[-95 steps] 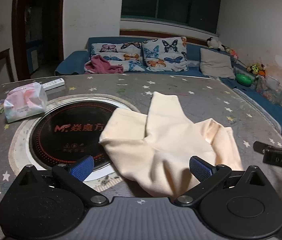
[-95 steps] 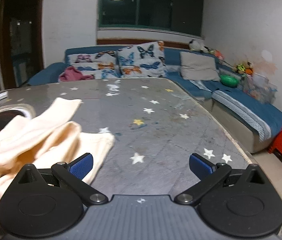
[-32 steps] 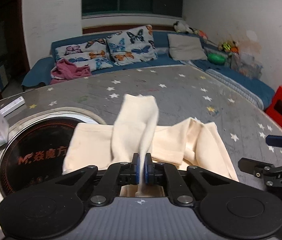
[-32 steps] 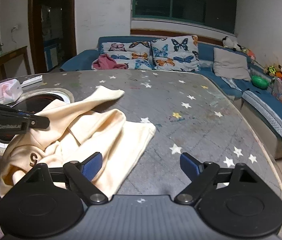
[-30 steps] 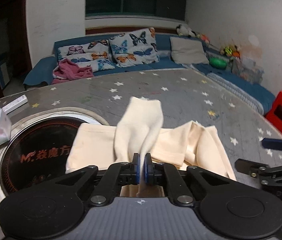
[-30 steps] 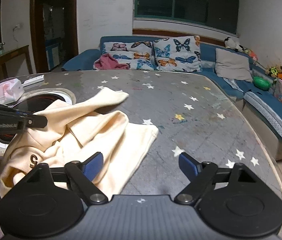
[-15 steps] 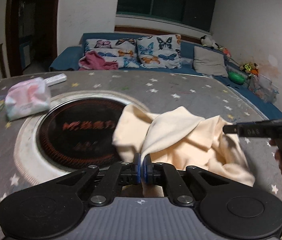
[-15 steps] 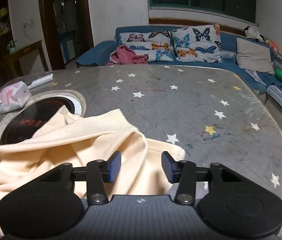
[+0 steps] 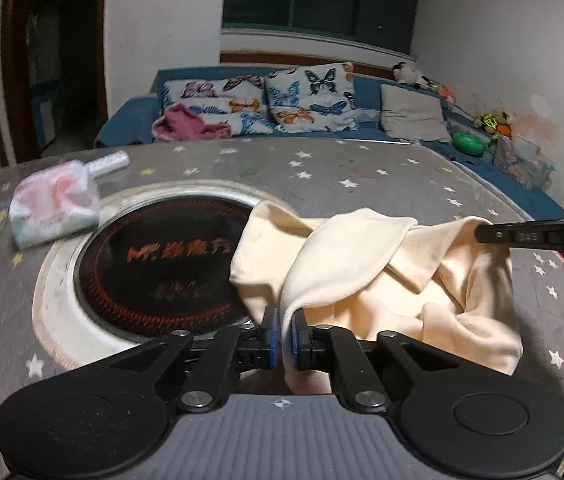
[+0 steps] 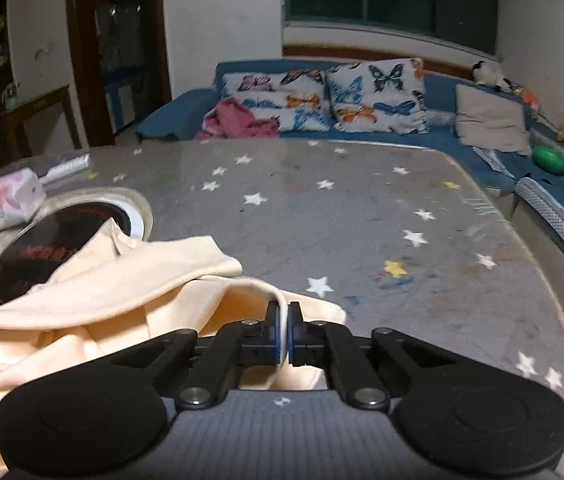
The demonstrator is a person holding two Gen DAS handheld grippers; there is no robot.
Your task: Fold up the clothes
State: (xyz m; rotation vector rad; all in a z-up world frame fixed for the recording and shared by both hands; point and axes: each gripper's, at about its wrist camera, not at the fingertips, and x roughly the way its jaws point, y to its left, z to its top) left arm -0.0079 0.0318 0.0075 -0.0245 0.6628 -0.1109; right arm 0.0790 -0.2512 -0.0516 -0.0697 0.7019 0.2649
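A cream garment [image 9: 366,264] hangs crumpled between my two grippers above the grey star-patterned table [image 9: 362,176]. My left gripper [image 9: 285,334] is shut on one edge of it, near the table's front. My right gripper [image 10: 284,330] is shut on another edge of the cream garment [image 10: 130,288]. In the left wrist view the right gripper [image 9: 482,233] enters from the right and lifts the cloth at its far right corner. Part of the garment drapes over the black induction cooktop [image 9: 154,264].
A tissue pack [image 9: 52,206] and a white remote [image 9: 108,162] lie at the table's far left. A blue sofa [image 9: 242,120] with butterfly pillows and a pink cloth [image 9: 188,128] stands behind the table. The table's right edge [image 10: 554,308] drops to the floor.
My right gripper has shut on the garment's edge; half a second ago its jaws stood partly open. Both grippers have drawn the cloth up and apart. My left gripper stays shut on it.
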